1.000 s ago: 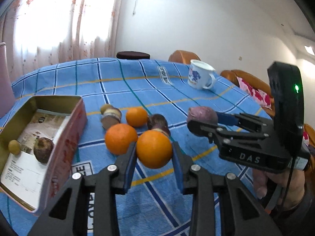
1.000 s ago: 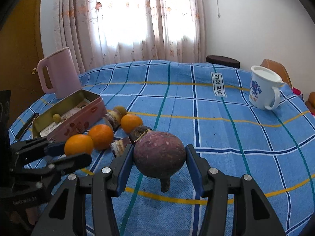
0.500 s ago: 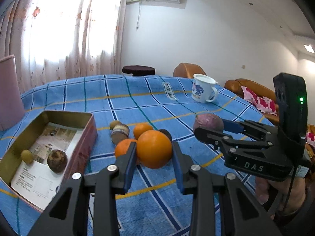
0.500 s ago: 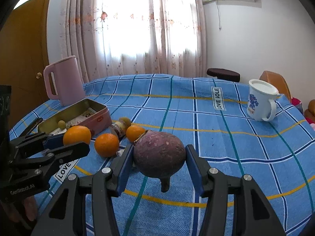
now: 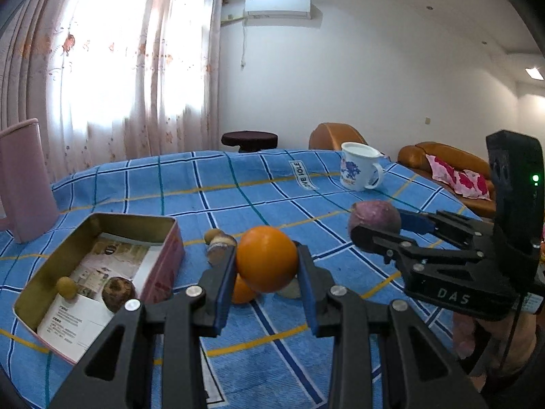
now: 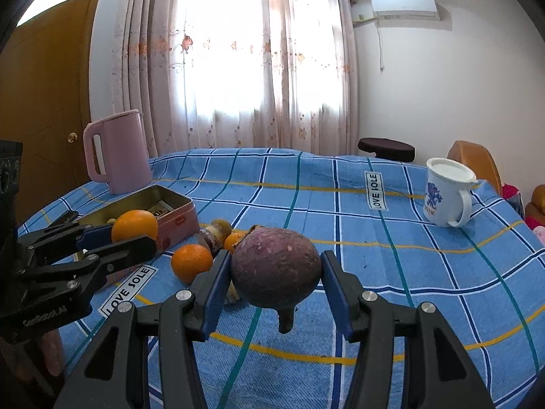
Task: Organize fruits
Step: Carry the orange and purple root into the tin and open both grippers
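My left gripper [image 5: 267, 267] is shut on an orange [image 5: 266, 257] and holds it above the blue checked tablecloth, right of the open pink tin [image 5: 163, 266]. The tin holds a small yellow fruit [image 5: 66, 287] and a brown fruit [image 5: 118, 289]. My right gripper [image 6: 276, 274] is shut on a purple round fruit [image 6: 276, 269] held above the cloth; it also shows in the left wrist view [image 5: 374, 220]. Another orange [image 6: 191, 262], a third orange [image 6: 233, 240] and a brown-and-white fruit [image 6: 213, 235] lie on the cloth beside the tin [image 6: 177, 218].
A pink jug [image 6: 117, 151] stands behind the tin at the far left. A white mug [image 6: 446, 191] stands at the far right of the table. Orange chairs [image 5: 335, 136] and a dark stool [image 5: 248, 139] stand beyond the table's edge.
Both grippers have risen with their fruits still held. The left gripper with the orange has moved toward the tin; the fruits on the cloth now sit lower behind it.
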`<control>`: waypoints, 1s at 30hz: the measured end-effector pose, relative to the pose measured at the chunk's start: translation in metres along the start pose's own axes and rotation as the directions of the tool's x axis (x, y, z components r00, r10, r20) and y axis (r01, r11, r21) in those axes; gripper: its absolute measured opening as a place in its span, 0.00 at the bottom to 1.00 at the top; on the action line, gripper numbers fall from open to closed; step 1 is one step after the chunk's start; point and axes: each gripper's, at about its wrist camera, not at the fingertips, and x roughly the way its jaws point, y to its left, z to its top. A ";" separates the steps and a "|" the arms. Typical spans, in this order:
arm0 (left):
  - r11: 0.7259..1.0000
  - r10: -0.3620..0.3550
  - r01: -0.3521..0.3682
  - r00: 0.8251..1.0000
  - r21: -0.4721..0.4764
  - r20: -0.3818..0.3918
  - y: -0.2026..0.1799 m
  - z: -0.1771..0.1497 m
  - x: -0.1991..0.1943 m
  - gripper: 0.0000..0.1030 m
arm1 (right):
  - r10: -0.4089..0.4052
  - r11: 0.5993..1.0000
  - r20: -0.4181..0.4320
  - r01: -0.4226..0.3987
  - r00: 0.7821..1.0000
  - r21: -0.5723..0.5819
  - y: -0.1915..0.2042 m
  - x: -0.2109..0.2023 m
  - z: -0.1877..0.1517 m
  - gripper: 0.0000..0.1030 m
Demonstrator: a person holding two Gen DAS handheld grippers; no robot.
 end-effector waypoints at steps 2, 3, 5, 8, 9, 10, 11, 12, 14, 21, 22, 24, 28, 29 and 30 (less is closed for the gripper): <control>1.000 0.009 -0.009 1.000 -0.001 0.007 0.002 0.000 0.000 0.35 | -0.001 1.000 0.011 0.001 1.000 -0.002 0.000 -0.002 0.000 0.53; 1.000 0.011 -0.011 1.000 -0.001 0.007 0.002 0.000 0.000 0.35 | -0.001 1.000 0.017 0.001 1.000 -0.004 0.001 -0.003 0.000 0.53; 1.000 0.020 -0.020 1.000 -0.002 0.011 0.004 0.000 0.000 0.35 | -0.002 1.000 0.027 0.002 1.000 -0.008 0.001 -0.005 0.000 0.53; 0.999 0.036 -0.036 0.999 -0.001 0.019 0.006 0.000 -0.001 0.35 | -0.005 1.000 0.049 0.006 0.999 -0.011 0.002 -0.010 -0.001 0.53; 0.999 0.039 -0.038 0.999 -0.001 0.022 0.007 0.000 -0.002 0.35 | -0.008 1.000 0.058 0.009 0.998 -0.013 0.003 -0.012 -0.001 0.53; 0.999 0.043 -0.043 0.999 -0.001 0.026 0.008 0.000 -0.002 0.35 | -0.010 1.000 0.067 0.011 0.998 -0.014 0.003 -0.013 -0.001 0.53; 0.999 0.049 -0.049 0.998 0.002 0.031 0.008 0.001 -0.003 0.35 | -0.014 1.000 0.076 0.016 0.997 -0.017 0.004 -0.015 -0.001 0.53; 0.998 0.055 -0.055 0.998 0.005 0.036 0.008 0.001 -0.004 0.35 | -0.018 1.000 0.084 0.020 0.996 -0.019 0.005 -0.016 -0.001 0.53; 0.998 0.060 -0.060 0.997 0.005 0.041 0.010 0.001 -0.006 0.35 | -0.020 1.000 0.095 0.022 0.995 -0.022 0.005 -0.018 -0.001 0.53; 0.996 0.086 -0.086 0.996 -0.008 0.038 0.020 0.001 -0.009 0.35 | -0.011 1.000 0.089 0.013 0.996 -0.026 0.010 -0.014 0.002 0.53; 0.996 0.089 -0.088 0.995 -0.010 0.037 0.021 0.001 -0.009 0.35 | -0.007 1.000 0.087 0.010 0.996 -0.029 0.012 -0.013 0.003 0.53; 0.995 0.099 -0.099 0.995 -0.020 0.033 0.027 0.001 -0.011 0.35 | 0.004 0.999 0.086 -0.001 0.996 -0.043 0.018 -0.010 0.006 0.53; 0.992 0.119 -0.118 0.992 -0.037 0.032 0.038 0.001 -0.014 0.35 | 0.034 0.997 0.087 -0.028 0.996 -0.068 0.031 -0.004 0.015 0.53; 0.992 0.123 -0.122 0.992 -0.046 0.032 0.042 0.001 -0.015 0.35 | 0.042 0.997 0.089 -0.036 0.995 -0.076 0.035 -0.003 0.018 0.53; 0.991 0.127 -0.125 0.991 -0.050 0.031 0.046 0.002 -0.016 0.35 | 0.052 0.996 0.089 -0.044 0.995 -0.082 0.039 -0.001 0.022 0.53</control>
